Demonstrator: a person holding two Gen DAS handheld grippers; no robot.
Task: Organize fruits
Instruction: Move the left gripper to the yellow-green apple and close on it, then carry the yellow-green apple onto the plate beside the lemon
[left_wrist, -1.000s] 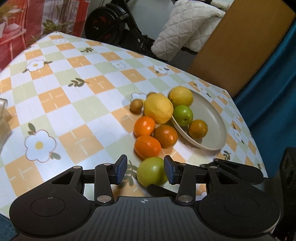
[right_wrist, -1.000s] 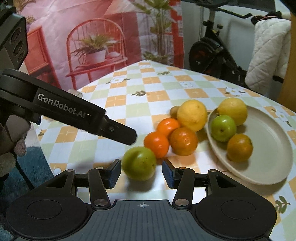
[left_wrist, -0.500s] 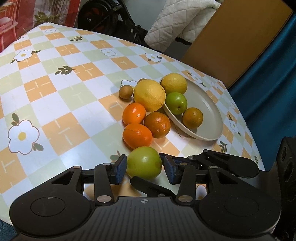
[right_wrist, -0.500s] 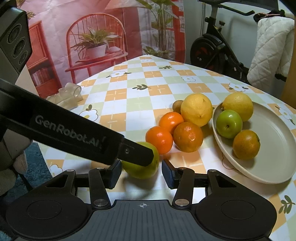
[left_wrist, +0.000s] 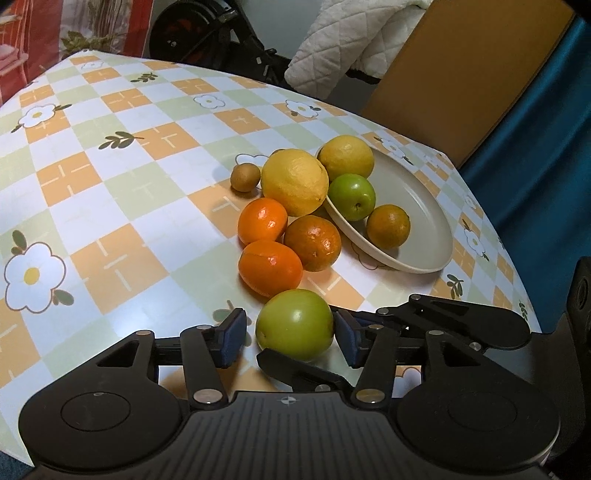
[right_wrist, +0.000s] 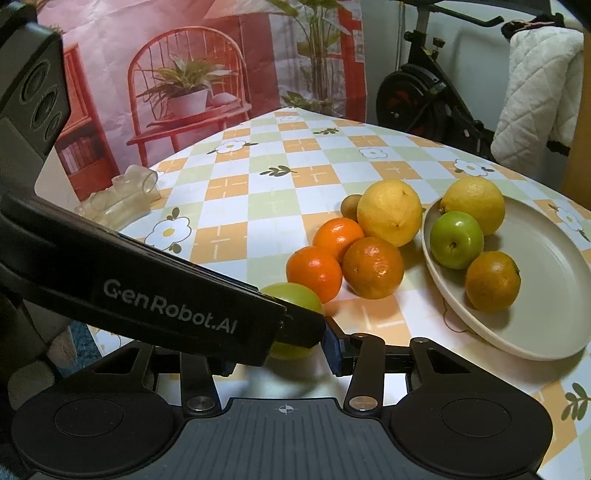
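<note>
Fruits: ten (left_wrist: 294, 324), plate (left_wrist: 436, 236) three.

A home room: exercise bike (right_wrist: 424, 96), quilted blanket (right_wrist: 532, 96), floral checked tablecloth (right_wrist: 258, 184).

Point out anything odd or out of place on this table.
Both grippers crowd one fruit: the left gripper and right gripper each straddle the same green apple, fingers crossing. Neither visibly grips it. Also, the large lemon leans against the plate rim from outside, on the table.
</note>
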